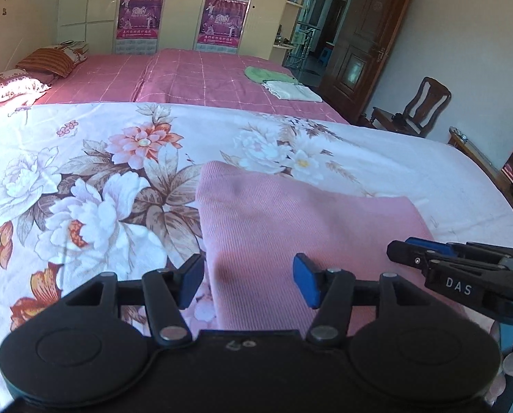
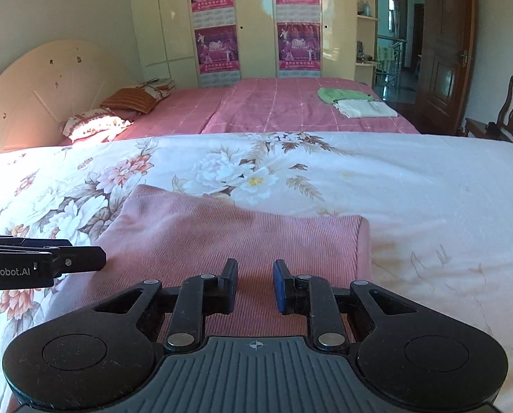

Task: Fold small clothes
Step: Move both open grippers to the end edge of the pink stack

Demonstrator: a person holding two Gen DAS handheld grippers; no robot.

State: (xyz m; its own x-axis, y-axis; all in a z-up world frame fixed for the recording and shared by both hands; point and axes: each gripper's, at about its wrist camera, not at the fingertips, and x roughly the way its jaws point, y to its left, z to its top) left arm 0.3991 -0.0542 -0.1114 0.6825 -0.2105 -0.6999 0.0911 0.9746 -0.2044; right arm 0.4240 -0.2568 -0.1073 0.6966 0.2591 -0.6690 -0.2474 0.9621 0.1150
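Pink garment lying folded on the flowered bed, both grippers above its near edge.

Left gripper (image 1: 248,280) and right gripper (image 2: 255,284) have jaws released, grasping nothing; the pink garment (image 1: 291,220) stretches side to side ahead, seemingly nearer the right.

Left hand-held gripper (image 1: 248,280) wide apart, right hand-held gripper (image 2: 255,284) narrowly parted, side by side.

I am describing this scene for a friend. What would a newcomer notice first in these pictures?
First, the pink garment, lying folded on the floral sheet right ahead of both tools. The left tool and the right tool hover open over its near edge. Farther back, a green cloth and a white cloth lie on the pink checked bed.
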